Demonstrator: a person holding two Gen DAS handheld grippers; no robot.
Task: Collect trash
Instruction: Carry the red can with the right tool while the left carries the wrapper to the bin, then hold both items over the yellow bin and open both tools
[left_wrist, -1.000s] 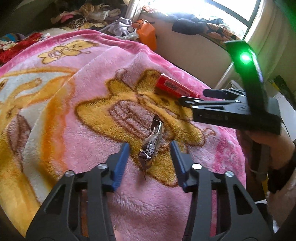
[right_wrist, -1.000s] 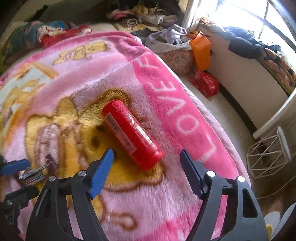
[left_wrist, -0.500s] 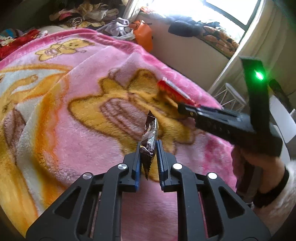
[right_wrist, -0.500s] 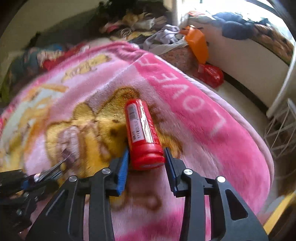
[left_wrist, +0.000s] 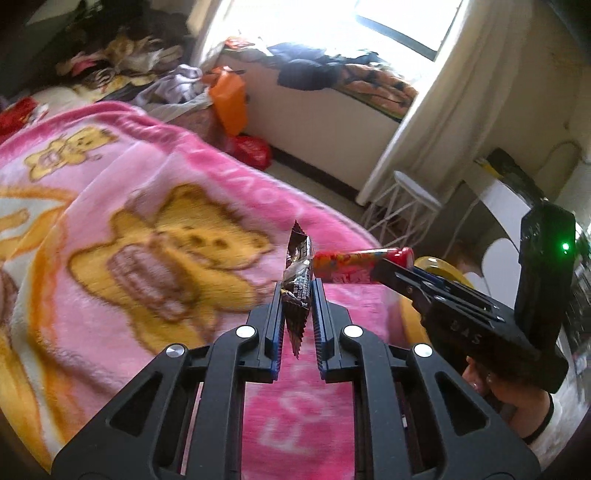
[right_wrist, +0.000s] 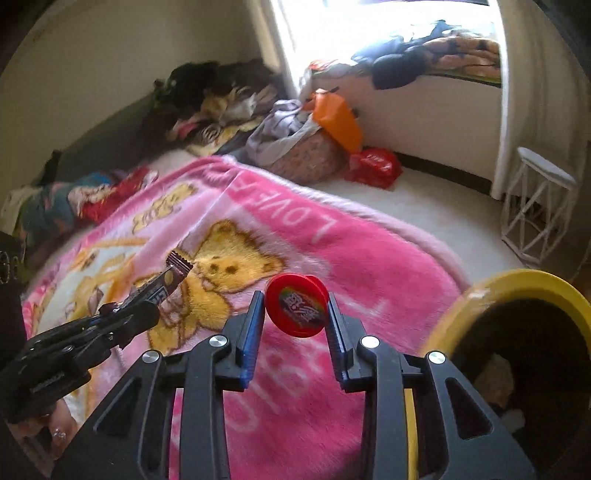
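My left gripper (left_wrist: 298, 295) is shut on a dark brown snack wrapper (left_wrist: 296, 280) and holds it upright above the pink bear blanket (left_wrist: 147, 229). The wrapper also shows in the right wrist view (right_wrist: 173, 271). My right gripper (right_wrist: 295, 310) is shut on a red cylindrical tube (right_wrist: 296, 309), lifted off the blanket with its end cap facing the camera. In the left wrist view the tube (left_wrist: 354, 266) lies level just right of the wrapper. A yellow-rimmed bin (right_wrist: 517, 291) with a dark inside stands close at the right, beside the bed's edge.
The blanket covers the bed. Piled clothes (right_wrist: 221, 103) lie at the far end. An orange bag (right_wrist: 338, 120) and a red bag (right_wrist: 375, 166) sit on the floor by the window wall. A white wire stool (right_wrist: 535, 206) stands at the right.
Both grippers closed on their items and lifted them off the blanket. They have swung right toward the bed's edge, and the yellow bin has come into the right wrist view.
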